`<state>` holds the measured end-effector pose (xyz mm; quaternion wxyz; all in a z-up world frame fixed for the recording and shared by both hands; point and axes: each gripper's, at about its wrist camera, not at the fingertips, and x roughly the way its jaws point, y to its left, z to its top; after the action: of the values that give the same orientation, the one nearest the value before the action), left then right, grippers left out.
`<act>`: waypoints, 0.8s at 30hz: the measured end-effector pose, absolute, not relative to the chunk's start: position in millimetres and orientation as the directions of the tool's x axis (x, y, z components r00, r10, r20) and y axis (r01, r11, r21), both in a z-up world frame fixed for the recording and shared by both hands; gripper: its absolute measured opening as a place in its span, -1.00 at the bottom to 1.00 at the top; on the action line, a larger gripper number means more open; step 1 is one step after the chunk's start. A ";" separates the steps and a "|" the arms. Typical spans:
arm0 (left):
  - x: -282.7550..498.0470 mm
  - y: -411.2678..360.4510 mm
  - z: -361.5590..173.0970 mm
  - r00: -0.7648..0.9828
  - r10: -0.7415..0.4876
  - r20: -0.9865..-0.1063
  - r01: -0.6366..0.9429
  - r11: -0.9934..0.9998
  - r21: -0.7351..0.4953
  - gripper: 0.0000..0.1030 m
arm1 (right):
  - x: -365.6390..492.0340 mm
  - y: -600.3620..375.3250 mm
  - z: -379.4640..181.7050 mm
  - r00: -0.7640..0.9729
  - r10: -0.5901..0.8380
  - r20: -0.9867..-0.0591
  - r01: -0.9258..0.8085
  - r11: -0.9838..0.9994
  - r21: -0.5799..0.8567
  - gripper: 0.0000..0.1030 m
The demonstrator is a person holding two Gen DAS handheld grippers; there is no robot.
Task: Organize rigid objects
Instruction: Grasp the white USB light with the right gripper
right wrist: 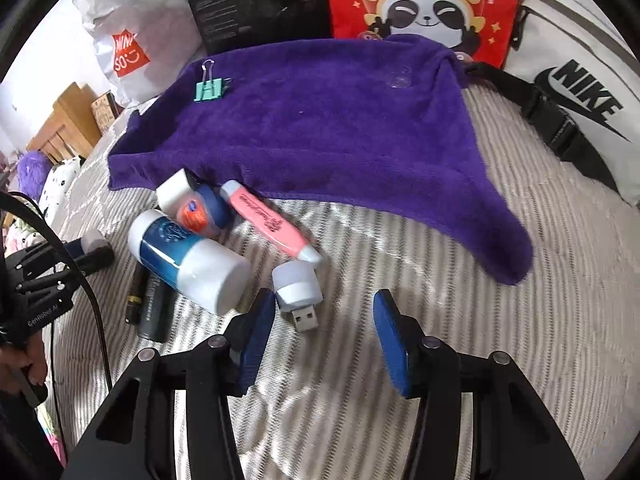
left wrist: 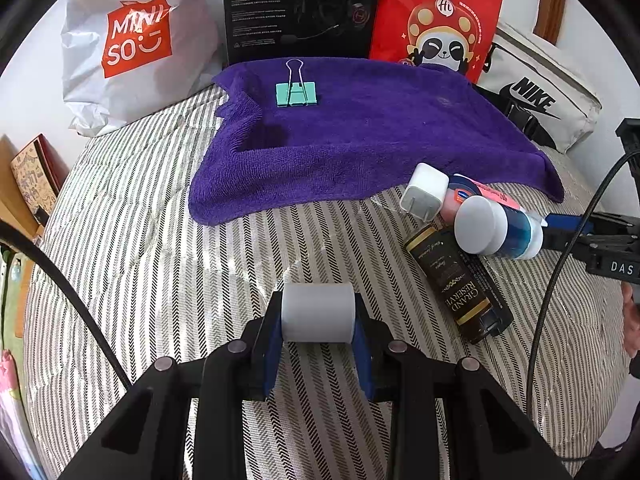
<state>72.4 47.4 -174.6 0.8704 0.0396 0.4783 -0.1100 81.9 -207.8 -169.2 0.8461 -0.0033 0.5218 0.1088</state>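
Observation:
My left gripper (left wrist: 319,305) is shut on a small white cylinder (left wrist: 318,322) just above the striped bedcover. My right gripper (right wrist: 324,299) is open over the cover; a white USB light (right wrist: 297,286) lies by its left finger (right wrist: 256,340), untouched by the pads. Beside that lies a pile: a blue bottle with a white cap (right wrist: 188,264), a pink highlighter (right wrist: 268,224), a white charger plug (right wrist: 174,190), a small orange-and-blue tin (right wrist: 200,210) and a dark brown bottle (left wrist: 460,284). A mint binder clip (left wrist: 296,94) sits on the purple towel (left wrist: 360,132).
Behind the towel stand a white Miniso bag (left wrist: 132,40), a black box (left wrist: 300,4) and a red panda bag (left wrist: 436,20). A white Nike bag (left wrist: 536,96) lies at the right. A black cable (left wrist: 560,240) crosses the right side. A wooden shelf (right wrist: 68,120) is far left.

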 end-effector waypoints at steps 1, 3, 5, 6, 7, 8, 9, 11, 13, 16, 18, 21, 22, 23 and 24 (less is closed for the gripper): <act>72.2 47.5 -174.6 0.519 -0.153 -0.841 0.229 0.973 -0.036 -0.43 | 81.2 -208.6 -168.2 0.438 0.176 -0.882 -0.188 0.977 0.101 -0.02; 71.6 47.4 -174.5 0.521 -0.153 -0.840 0.229 0.973 -0.035 -0.43 | 81.6 -208.8 -167.4 0.447 0.175 -0.877 -0.195 0.976 0.095 -0.02; 71.7 47.2 -174.2 0.520 -0.153 -0.840 0.228 0.973 -0.036 -0.43 | 82.9 -205.1 -168.5 0.451 0.180 -0.874 -0.215 0.973 0.090 -0.04; 71.8 47.2 -174.1 0.519 -0.154 -0.841 0.228 0.973 -0.037 -0.43 | 83.2 -203.3 -169.5 0.453 0.180 -0.873 -0.223 0.971 0.084 -0.12; 71.9 47.0 -173.9 0.518 -0.153 -0.841 0.226 0.973 -0.038 -0.43 | 83.5 -200.2 -170.9 0.454 0.179 -0.873 -0.233 0.969 0.077 -0.25; 72.2 46.7 -173.8 0.518 -0.152 -0.842 0.224 0.974 -0.038 -0.43 | 83.5 -197.1 -173.0 0.454 0.182 -0.872 -0.247 0.966 0.073 -0.26; 72.4 46.2 -173.6 0.519 -0.149 -0.842 0.220 0.975 -0.037 -0.43 | 82.5 -193.7 -174.0 0.470 0.173 -0.865 -0.257 0.965 0.053 -0.36; 73.3 46.0 -173.1 0.519 -0.142 -0.843 0.199 0.979 -0.043 -0.43 | 80.2 -188.4 -175.6 0.504 0.158 -0.849 -0.279 0.960 0.013 -0.50; 73.1 45.9 -173.5 0.523 -0.139 -0.841 0.188 0.981 -0.046 -0.43 | 77.6 -186.6 -175.4 0.516 0.154 -0.843 -0.297 0.955 -0.008 -0.55; 71.1 45.1 -174.5 0.536 -0.133 -0.834 0.183 0.982 -0.039 -0.43 | 75.6 -191.2 -175.9 0.524 0.175 -0.833 -0.300 0.954 0.012 -0.54; 68.1 42.8 -175.4 0.554 -0.122 -0.824 0.182 0.983 -0.022 -0.43 | 71.7 -192.5 -177.4 0.548 0.184 -0.816 -0.310 0.951 0.007 -0.54; 62.9 43.8 -176.9 0.585 -0.126 -0.801 0.174 0.984 -0.027 -0.43 | 65.0 -193.3 -179.3 0.582 0.187 -0.792 -0.311 0.951 -0.004 -0.54; 61.3 44.7 -177.3 0.596 -0.130 -0.793 0.172 0.985 -0.032 -0.43 | 64.3 -193.1 -179.6 0.588 0.186 -0.787 -0.308 0.951 -0.005 -0.54; 59.9 45.8 -177.9 0.606 -0.132 -0.784 0.165 0.986 -0.039 -0.43 | 63.8 -192.8 -179.7 0.594 0.185 -0.783 -0.306 0.952 -0.007 -0.54; 59.1 46.8 -178.3 0.615 -0.134 -0.777 0.155 0.987 -0.047 -0.43 | 62.9 -193.0 -180.1 0.600 0.185 -0.778 -0.305 0.952 -0.008 -0.54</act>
<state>59.1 46.8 -178.3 0.8985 0.0124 0.4313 -0.0803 62.9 -193.0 -180.1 0.8916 -0.0701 0.4257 0.1375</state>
